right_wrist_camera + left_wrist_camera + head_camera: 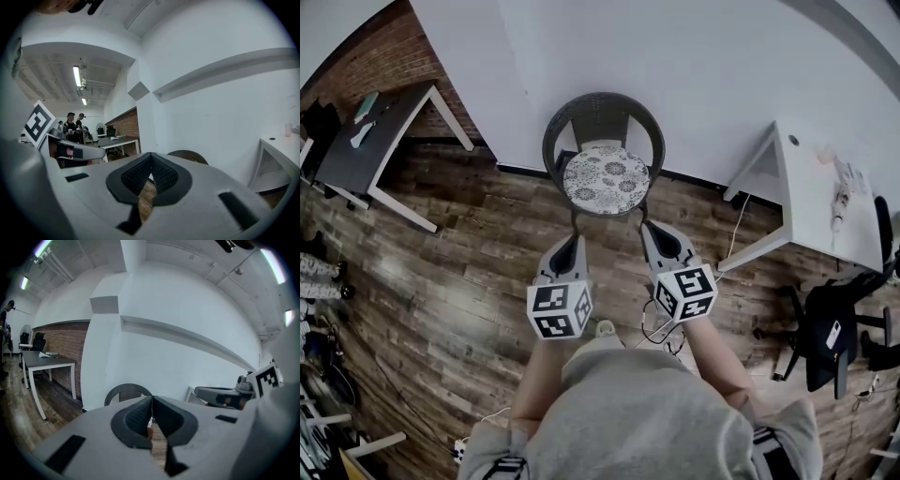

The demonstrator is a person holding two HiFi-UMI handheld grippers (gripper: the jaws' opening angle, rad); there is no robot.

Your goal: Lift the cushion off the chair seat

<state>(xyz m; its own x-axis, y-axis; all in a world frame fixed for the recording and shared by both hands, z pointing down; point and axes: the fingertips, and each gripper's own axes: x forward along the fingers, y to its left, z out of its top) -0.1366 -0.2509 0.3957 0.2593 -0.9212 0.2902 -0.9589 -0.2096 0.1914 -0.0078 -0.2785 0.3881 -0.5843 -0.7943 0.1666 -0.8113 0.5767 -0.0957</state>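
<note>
Left hand-held gripper [572, 241] and right hand-held gripper [649, 229], jaws pressed together on nothing, point at the round white floral-patterned cushion [606, 177] lying on the seat of the dark wicker chair [602, 108] ahead: I'm on the approach, I reckon, and next I'll need jaws spread to pinch its rim.

cushion [606, 176]: lay on the chair [603, 111]
chair: stood against the wall [694, 66]
left gripper [572, 240], right gripper [650, 229]: side by side before chair

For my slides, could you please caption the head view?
Both shut, the left tongs and right tongs point toward a round floral-patterned cushion on a dark wicker chair.
</note>
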